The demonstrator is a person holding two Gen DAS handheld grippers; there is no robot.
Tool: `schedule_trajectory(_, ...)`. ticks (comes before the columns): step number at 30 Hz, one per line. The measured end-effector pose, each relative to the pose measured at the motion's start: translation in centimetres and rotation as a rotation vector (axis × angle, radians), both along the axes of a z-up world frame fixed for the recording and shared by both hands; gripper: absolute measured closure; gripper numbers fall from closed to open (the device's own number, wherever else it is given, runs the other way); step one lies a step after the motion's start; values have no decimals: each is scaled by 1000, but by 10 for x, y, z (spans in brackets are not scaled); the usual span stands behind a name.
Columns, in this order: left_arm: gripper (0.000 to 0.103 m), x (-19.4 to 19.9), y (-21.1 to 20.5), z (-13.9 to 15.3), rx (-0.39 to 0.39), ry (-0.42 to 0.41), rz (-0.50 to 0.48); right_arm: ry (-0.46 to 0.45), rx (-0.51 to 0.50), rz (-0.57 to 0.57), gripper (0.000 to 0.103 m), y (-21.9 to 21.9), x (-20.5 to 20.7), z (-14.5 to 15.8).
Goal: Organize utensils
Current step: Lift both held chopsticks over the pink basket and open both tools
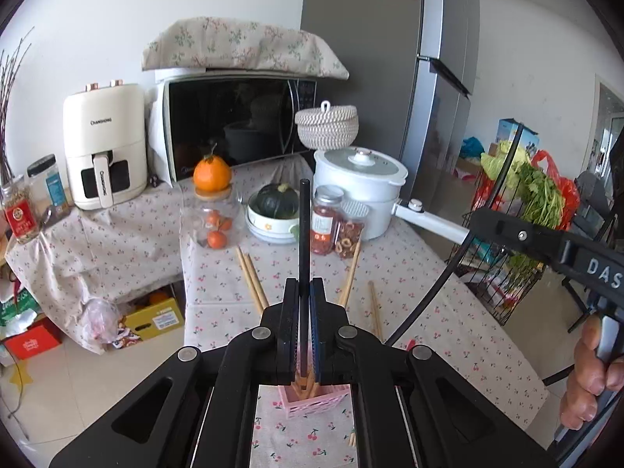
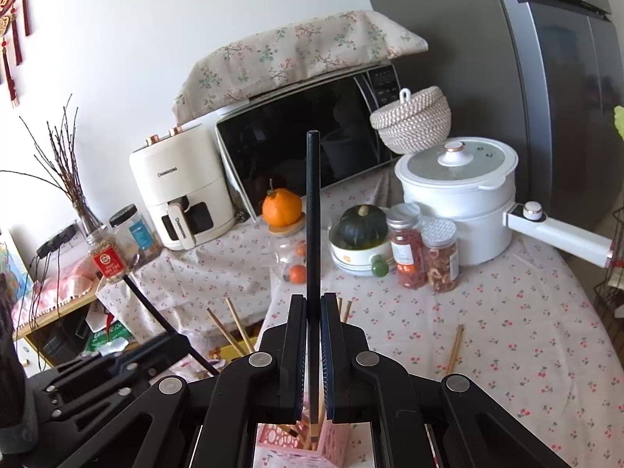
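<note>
My left gripper (image 1: pixel 304 286) is shut on a thin black chopstick (image 1: pixel 304 230) that stands upright between the pads. Its lower end hangs over a pink slotted holder (image 1: pixel 312 399) with several wooden chopsticks in it. My right gripper (image 2: pixel 313 301) is shut on a second black chopstick (image 2: pixel 313 210), also above the pink holder (image 2: pixel 331 442). Loose wooden chopsticks (image 1: pixel 251 277) lie on the cherry-print tablecloth (image 1: pixel 421 273), with more wooden chopsticks (image 2: pixel 454 347) to the right. The right gripper (image 1: pixel 477 218) shows at the right of the left wrist view, in a person's hand (image 1: pixel 589 382).
Behind the chopsticks stand two spice jars (image 1: pixel 335 226), a bowl with a dark squash (image 1: pixel 275 210), a glass jar of small oranges (image 1: pixel 212 222) and a white pot (image 1: pixel 360 183) with a long handle. A microwave (image 1: pixel 234 124), an air fryer (image 1: pixel 105 144) and a fridge (image 1: pixel 390 58) line the back.
</note>
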State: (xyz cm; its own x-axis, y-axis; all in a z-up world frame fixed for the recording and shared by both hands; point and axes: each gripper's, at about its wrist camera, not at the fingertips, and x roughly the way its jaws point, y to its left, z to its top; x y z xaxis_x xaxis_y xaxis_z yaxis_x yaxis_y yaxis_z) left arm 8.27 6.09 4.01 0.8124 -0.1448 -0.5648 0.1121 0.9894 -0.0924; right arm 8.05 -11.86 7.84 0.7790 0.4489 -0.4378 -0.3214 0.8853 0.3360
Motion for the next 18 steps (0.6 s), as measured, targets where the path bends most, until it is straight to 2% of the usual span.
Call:
schedule_trajectory(4, 98, 16, 0, -24, 10, 77, -6, 2, -3, 13, 98, 9, 5, -8)
schedule_trajectory(9, 96, 20, 10, -30, -52, 96, 7, 41, -25, 29, 98, 18, 14, -23)
schedule_trajectory(12, 85, 17, 12, -29, -64, 100, 7, 68, -38, 35, 97, 22, 20, -32)
schedule_trajectory(14, 71, 14, 13, -29, -61, 103, 11, 86, -47, 37, 97, 25, 25, -39)
schedule_trajectory(18, 66, 10, 13, -33, -49, 126, 12, 126, -49, 53, 97, 29, 34, -52)
